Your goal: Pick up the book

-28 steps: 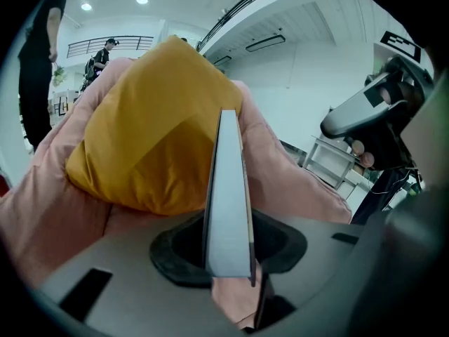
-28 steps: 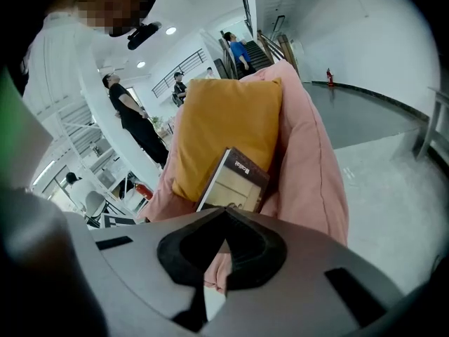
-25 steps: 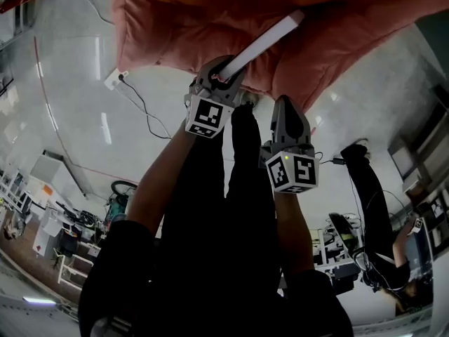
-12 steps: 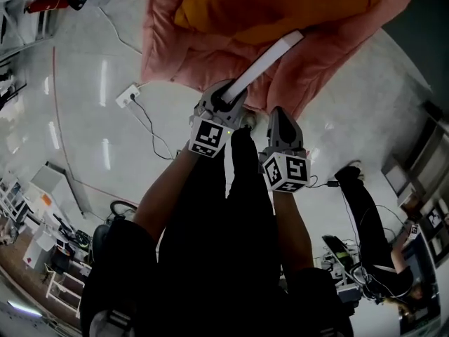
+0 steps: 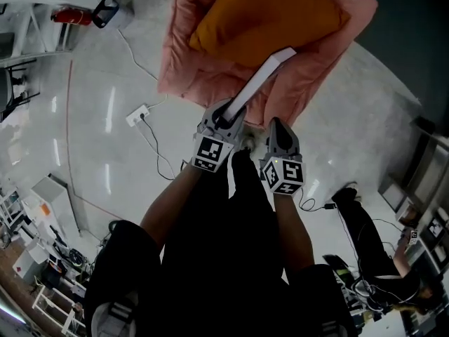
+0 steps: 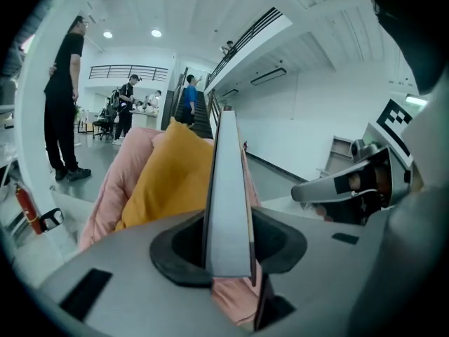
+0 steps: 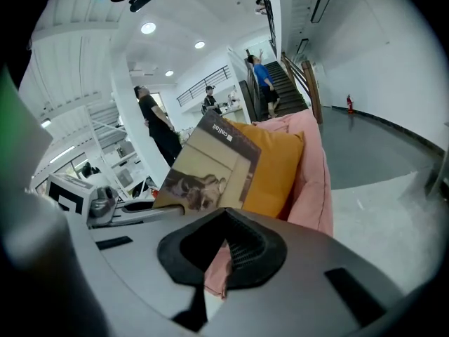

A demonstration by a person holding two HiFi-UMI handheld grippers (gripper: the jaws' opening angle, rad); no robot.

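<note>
The book (image 5: pixel 263 83), thin with a pale page edge, sticks out forward from my left gripper (image 5: pixel 228 112), which is shut on its near end. It hangs in the air above the pink cushion (image 5: pixel 188 62) and the orange pillow (image 5: pixel 266 20). In the left gripper view the book (image 6: pixel 228 181) stands edge-on between the black pads of that gripper (image 6: pixel 228 248). My right gripper (image 5: pixel 278 128) is just right of the left one, its pads together and nothing in them. In the right gripper view the book's cover (image 7: pixel 210 167) shows to the left of that gripper (image 7: pixel 223 248).
A white power strip (image 5: pixel 138 114) with a cable lies on the glossy floor left of the cushion. A red fire extinguisher (image 5: pixel 70 14) lies at the far left. A person in black (image 6: pixel 63 104) stands beyond the cushion; another person's leg (image 5: pixel 365 216) is at the right.
Both grippers have risen, and the book went up with the left one, away from the cushion. The cushion and floor now look smaller and farther below.
</note>
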